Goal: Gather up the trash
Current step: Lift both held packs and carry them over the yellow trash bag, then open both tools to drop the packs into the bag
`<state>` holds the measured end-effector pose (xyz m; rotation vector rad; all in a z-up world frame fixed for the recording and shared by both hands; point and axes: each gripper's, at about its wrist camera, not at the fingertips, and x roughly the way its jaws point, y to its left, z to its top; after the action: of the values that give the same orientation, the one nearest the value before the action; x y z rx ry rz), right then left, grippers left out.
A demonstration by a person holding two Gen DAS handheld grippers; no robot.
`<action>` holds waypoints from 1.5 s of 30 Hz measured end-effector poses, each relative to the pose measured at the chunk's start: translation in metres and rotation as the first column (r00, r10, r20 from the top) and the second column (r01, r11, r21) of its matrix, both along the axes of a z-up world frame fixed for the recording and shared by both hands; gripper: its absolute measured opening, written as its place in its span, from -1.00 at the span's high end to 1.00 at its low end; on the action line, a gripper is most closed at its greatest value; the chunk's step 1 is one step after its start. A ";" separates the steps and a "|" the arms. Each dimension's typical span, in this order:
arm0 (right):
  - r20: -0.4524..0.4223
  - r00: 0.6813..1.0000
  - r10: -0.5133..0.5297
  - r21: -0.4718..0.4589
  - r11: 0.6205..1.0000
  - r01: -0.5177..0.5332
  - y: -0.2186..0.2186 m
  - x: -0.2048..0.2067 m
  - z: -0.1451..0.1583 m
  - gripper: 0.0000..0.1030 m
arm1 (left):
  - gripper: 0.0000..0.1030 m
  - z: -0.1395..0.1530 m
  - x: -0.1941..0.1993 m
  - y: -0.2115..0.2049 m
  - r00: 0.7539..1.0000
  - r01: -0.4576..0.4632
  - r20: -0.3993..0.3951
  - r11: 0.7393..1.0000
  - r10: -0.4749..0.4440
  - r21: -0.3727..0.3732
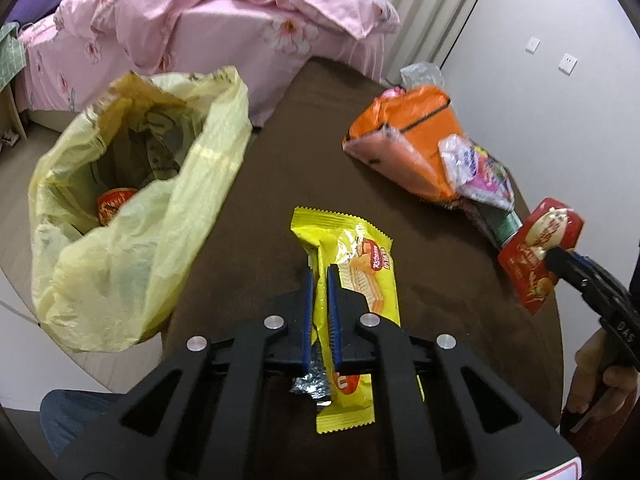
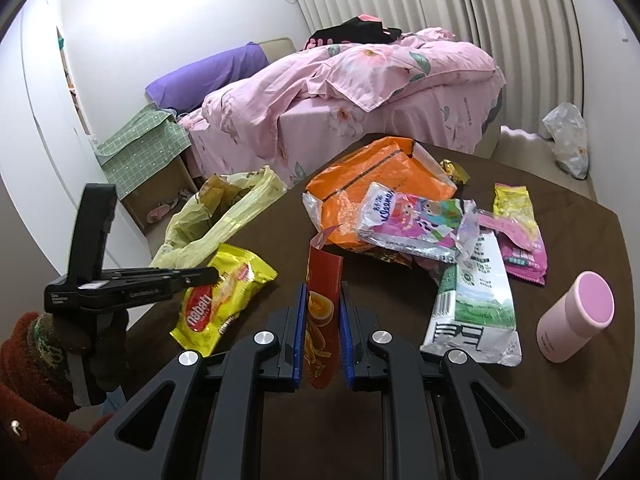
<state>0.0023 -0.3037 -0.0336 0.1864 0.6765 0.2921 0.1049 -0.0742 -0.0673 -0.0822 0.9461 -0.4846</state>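
Observation:
In the left wrist view my left gripper [image 1: 320, 276] is shut on a yellow wafer wrapper [image 1: 360, 256], which hangs over the brown table [image 1: 288, 152]. An open yellow trash bag [image 1: 132, 216] stands just off the table's left edge, with a red wrapper inside it. At the right, my right gripper [image 1: 558, 256] holds a red snack wrapper [image 1: 532, 264]. In the right wrist view my right gripper [image 2: 324, 288] is shut on that red wrapper [image 2: 320, 320], held upright. The left gripper [image 2: 212, 276] pinches the yellow wrapper [image 2: 228, 300] near the trash bag [image 2: 224, 216].
On the table lie an orange bag [image 2: 372, 188], a pink cartoon wrapper [image 2: 412, 220], a white and green pouch [image 2: 476, 304], a pink and yellow packet [image 2: 516, 224] and a pink cup [image 2: 576, 316]. A bed with pink bedding [image 2: 360, 92] stands behind the table.

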 end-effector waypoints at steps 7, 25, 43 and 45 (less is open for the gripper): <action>0.032 0.997 0.063 -0.045 0.997 -0.062 0.027 0.016 0.016 0.69 | 0.88 0.037 -0.003 0.038 0.989 -0.087 0.116 0.996 0.090 -0.029; 0.082 0.930 0.359 -0.003 0.933 -0.360 0.159 0.145 0.055 0.69 | 0.88 0.083 0.047 0.171 0.893 -0.328 0.296 0.941 0.339 -0.085; -0.037 0.919 0.393 0.074 0.918 -0.390 0.200 0.226 0.002 0.69 | 0.88 0.006 0.101 0.172 0.928 -0.303 0.182 0.942 0.326 -0.141; -0.051 0.918 0.392 0.084 0.918 -0.387 0.199 0.229 -0.004 0.68 | 0.88 -0.002 0.104 0.170 0.935 -0.297 0.160 0.946 0.316 -0.129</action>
<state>0.2316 -0.1047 -0.0375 0.1287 0.7692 0.6981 0.2087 0.0958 -0.0691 -0.2717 0.7145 -0.2447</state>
